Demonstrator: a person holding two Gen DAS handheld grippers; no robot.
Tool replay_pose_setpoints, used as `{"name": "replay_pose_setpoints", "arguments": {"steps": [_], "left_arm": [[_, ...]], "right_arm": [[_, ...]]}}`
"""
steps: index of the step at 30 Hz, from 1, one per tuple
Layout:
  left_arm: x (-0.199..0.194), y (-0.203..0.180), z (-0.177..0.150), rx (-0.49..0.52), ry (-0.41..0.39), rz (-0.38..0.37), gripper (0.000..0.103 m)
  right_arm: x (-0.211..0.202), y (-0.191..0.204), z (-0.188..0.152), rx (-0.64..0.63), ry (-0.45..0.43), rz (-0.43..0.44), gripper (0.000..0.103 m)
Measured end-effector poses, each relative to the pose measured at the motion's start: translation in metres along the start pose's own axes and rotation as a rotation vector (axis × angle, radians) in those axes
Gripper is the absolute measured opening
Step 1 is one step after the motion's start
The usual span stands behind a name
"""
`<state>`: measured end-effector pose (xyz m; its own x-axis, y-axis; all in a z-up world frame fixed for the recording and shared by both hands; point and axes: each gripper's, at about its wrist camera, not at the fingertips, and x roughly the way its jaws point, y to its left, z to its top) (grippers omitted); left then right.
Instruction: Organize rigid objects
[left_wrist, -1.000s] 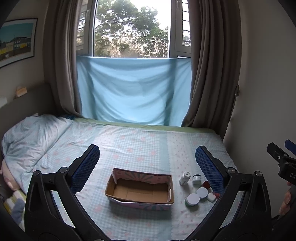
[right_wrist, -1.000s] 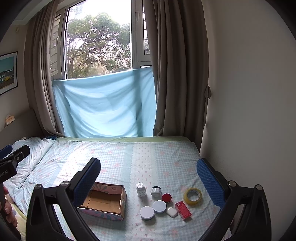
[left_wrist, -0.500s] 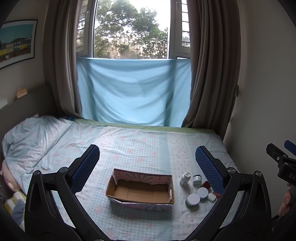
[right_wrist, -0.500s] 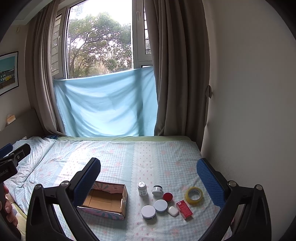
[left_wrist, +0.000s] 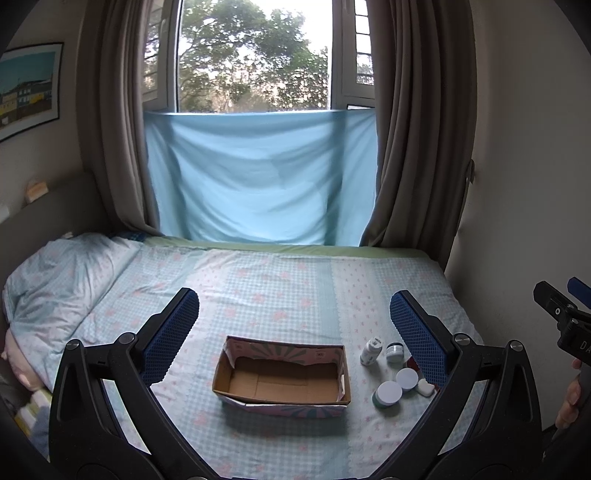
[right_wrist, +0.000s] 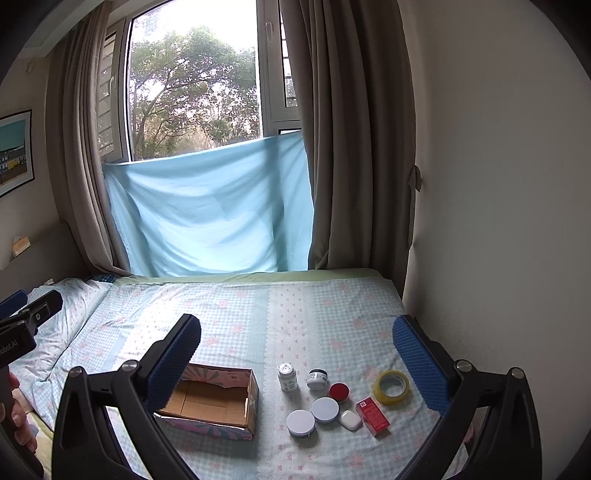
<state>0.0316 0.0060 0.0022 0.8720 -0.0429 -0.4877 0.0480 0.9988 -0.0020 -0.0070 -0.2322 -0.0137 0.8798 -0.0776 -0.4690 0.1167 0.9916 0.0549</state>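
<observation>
An open, empty cardboard box (left_wrist: 282, 380) (right_wrist: 212, 402) lies on the bed. To its right sit a small white bottle (right_wrist: 287, 376) (left_wrist: 370, 350), a dark jar (right_wrist: 317, 379), a red lid (right_wrist: 339, 391), two round white-lidded tins (right_wrist: 325, 410) (right_wrist: 301, 423), a white earbud case (right_wrist: 350, 420), a red carton (right_wrist: 372, 416) and a roll of yellow tape (right_wrist: 391, 387). My left gripper (left_wrist: 293, 332) is open and empty, above and in front of the box. My right gripper (right_wrist: 295, 354) is open and empty, above the small items.
The bed (left_wrist: 280, 288) has a light blue checked sheet, with a pillow (left_wrist: 55, 280) at the left. A wall (right_wrist: 498, 221) runs close along the bed's right side. Curtains and a blue cloth (left_wrist: 258, 177) hang at the window behind.
Both views have shifted very slightly; the right gripper has edged a little left and down. Nothing on the bed has moved.
</observation>
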Motion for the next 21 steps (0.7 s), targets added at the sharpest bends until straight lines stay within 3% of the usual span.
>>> {"name": "replay_pose_setpoints", "arguments": {"steps": [4,10,14,21], "left_arm": [[0.033,-0.013,0.015,0.067,0.043,-0.063,0.103],[0.13,-0.063,0.01,0.177,0.175,-0.212,0.103],[0.204,-0.112,-0.017,0.239,0.282,-0.28,0.103],[0.34,-0.193,-0.097,0.342,0.575,-0.348,0.103]], "right_arm": [[0.014,-0.014,-0.001,0.064,0.035,-0.017,0.103],[0.054,-0.057,-0.029,0.137,0.107,-0.142,0.103],[0.092,-0.096,-0.059,0.146,0.166,-0.187,0.103],[0.175,-0.152,-0.123,0.09,0.321,-0.214,0.103]]}}
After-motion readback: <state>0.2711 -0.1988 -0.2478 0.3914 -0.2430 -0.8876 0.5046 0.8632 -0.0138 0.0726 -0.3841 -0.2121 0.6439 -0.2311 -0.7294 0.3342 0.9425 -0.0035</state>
